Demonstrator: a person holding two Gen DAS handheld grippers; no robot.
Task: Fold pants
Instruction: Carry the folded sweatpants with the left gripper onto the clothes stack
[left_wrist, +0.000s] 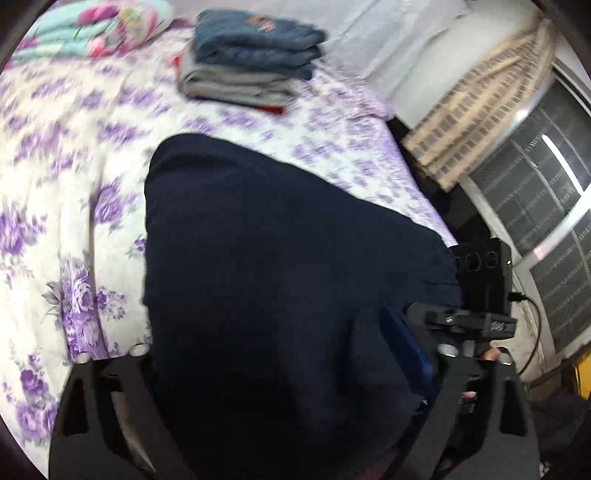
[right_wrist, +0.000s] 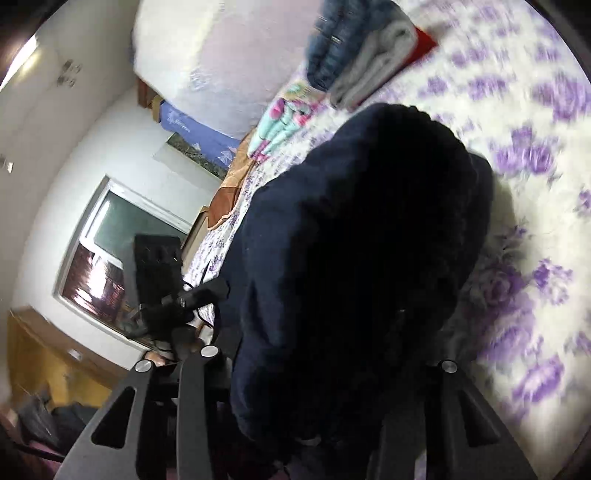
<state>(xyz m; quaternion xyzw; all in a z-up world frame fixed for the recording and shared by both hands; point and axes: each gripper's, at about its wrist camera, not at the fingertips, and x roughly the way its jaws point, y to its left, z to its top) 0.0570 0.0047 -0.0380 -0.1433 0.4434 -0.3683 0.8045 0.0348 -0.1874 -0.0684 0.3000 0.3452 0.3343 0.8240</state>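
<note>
Dark navy pants (left_wrist: 280, 280) hang in front of both cameras above the bed with the purple-flowered sheet (left_wrist: 55, 177). My left gripper (left_wrist: 291, 417) is shut on the pants; the cloth covers the space between its fingers. My right gripper (right_wrist: 317, 424) is shut on the pants (right_wrist: 354, 258) too, the cloth draped over it. The right gripper's body and blue pad (left_wrist: 406, 350) show at the right of the left wrist view, close beside the left one. Both views are blurred by motion.
A stack of folded clothes (left_wrist: 247, 59), jeans on top, lies at the far side of the bed, also in the right wrist view (right_wrist: 354, 55). A folded floral blanket (left_wrist: 92, 26) lies at the far left. A window with curtain (left_wrist: 517, 155) is beside the bed's right edge.
</note>
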